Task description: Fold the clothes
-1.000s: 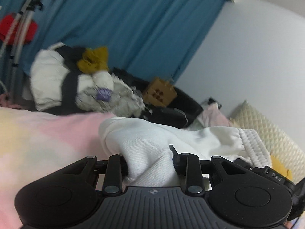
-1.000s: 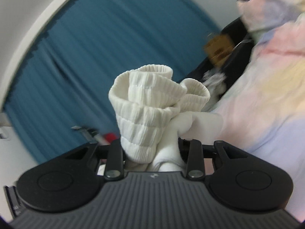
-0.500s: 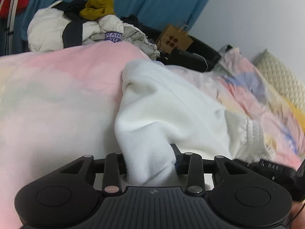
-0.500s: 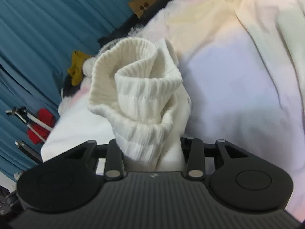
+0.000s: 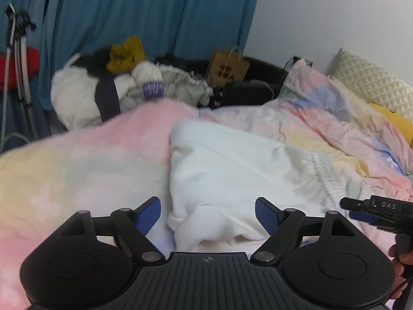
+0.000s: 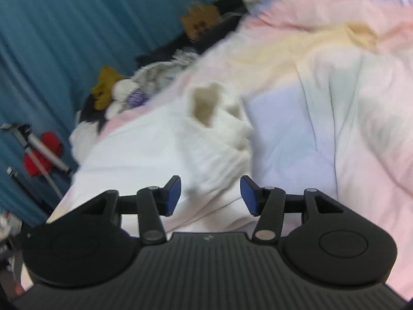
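Note:
A white garment [image 5: 232, 165] lies on the pastel bedspread [image 5: 77, 165], its near corner between my left fingers. Its gathered ribbed cuff [image 5: 327, 178] lies to the right. My left gripper [image 5: 207, 213] is open with its blue pads apart, holding nothing. In the right wrist view the same white garment [image 6: 144, 155] lies on the bed with its ribbed cuff [image 6: 227, 139] bunched up, blurred. My right gripper [image 6: 210, 195] is open just over the cuff. Its black tip [image 5: 371, 208] shows at the right edge of the left wrist view.
A pile of clothes [image 5: 124, 85] and a brown paper bag [image 5: 228, 67] lie beyond the bed before a blue curtain [image 5: 144, 10]. A quilted pillow [image 5: 371, 82] lies at the right. A tripod [image 5: 18, 59] stands at the left.
Both grippers have opened and let go of the white garment, which now lies on the bedspread. Both had lowered it from the air onto the bed.

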Motion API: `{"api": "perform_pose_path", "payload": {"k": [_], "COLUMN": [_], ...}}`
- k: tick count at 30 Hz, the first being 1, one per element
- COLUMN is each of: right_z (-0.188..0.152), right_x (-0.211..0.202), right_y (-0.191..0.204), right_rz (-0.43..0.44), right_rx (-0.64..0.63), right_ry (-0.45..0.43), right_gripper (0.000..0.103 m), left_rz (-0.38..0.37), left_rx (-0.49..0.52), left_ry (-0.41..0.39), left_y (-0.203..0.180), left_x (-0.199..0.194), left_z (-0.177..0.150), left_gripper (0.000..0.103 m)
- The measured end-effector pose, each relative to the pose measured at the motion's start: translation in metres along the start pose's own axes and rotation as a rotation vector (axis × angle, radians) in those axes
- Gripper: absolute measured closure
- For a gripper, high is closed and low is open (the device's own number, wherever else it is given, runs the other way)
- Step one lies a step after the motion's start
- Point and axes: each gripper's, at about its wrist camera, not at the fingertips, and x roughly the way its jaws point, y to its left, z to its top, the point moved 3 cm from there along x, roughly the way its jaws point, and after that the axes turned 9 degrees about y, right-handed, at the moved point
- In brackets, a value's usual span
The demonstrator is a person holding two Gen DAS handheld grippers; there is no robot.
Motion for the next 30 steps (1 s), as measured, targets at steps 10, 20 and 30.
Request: {"api": "perform_pose_path", "payload": {"k": [10,20,30], "right_z": [-0.035,-0.068,-0.093], "right_x": [-0.113,-0.144,-0.135], "right_y": [0.052,0.077,0.096], "right_rz": [0.006,0.012,-0.027], "right_rx": [-0.210,-0.312,-0.410], "right_ry": [-0.167,-0.205,-0.246], "right_gripper": [0.049,0.039,0.018], "left_rz": [-0.007,0.067,0.146], "left_rx": [0.008,0.035,0.034], "left_ry": [-0.094,-0.195,-0.211], "left_y": [-0.014,-0.020,-0.015], "left_x": [-0.121,-0.194,-0.200], "left_z": [-0.033,-0.066,-0.102], "left_gripper": [0.000,0.000,0.000]}}
